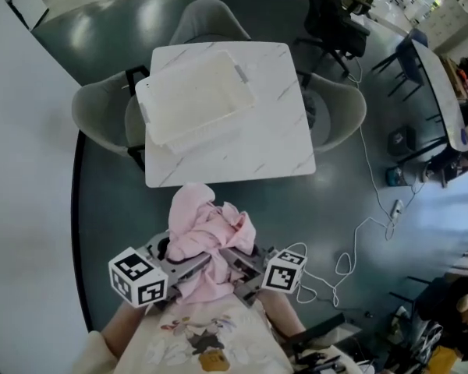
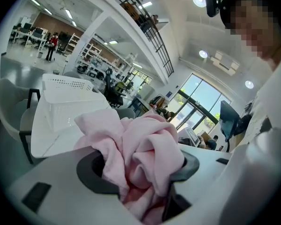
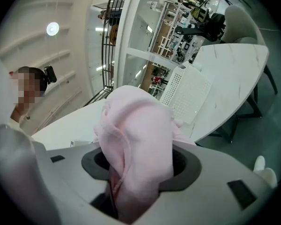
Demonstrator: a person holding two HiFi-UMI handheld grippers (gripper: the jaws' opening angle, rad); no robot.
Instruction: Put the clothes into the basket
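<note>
A bunched pink garment [image 1: 207, 236] is held up in front of the person, short of the table's near edge. My left gripper [image 1: 189, 265] is shut on the pink garment [image 2: 140, 156], which fills the gap between its jaws. My right gripper [image 1: 235, 269] is likewise shut on the same pink garment [image 3: 138, 146], with cloth bulging out over its jaws. The white plastic basket [image 1: 193, 98] stands on the white marble table [image 1: 273, 142] at its far left; in the left gripper view the basket [image 2: 68, 100] is beyond the cloth.
Grey chairs [image 1: 101, 115] stand around the table, one at the left, one at the far side [image 1: 207, 18], one at the right [image 1: 339, 111]. A white cable [image 1: 359, 232] trails over the dark floor to the right. A white wall [image 1: 23, 209] runs along the left.
</note>
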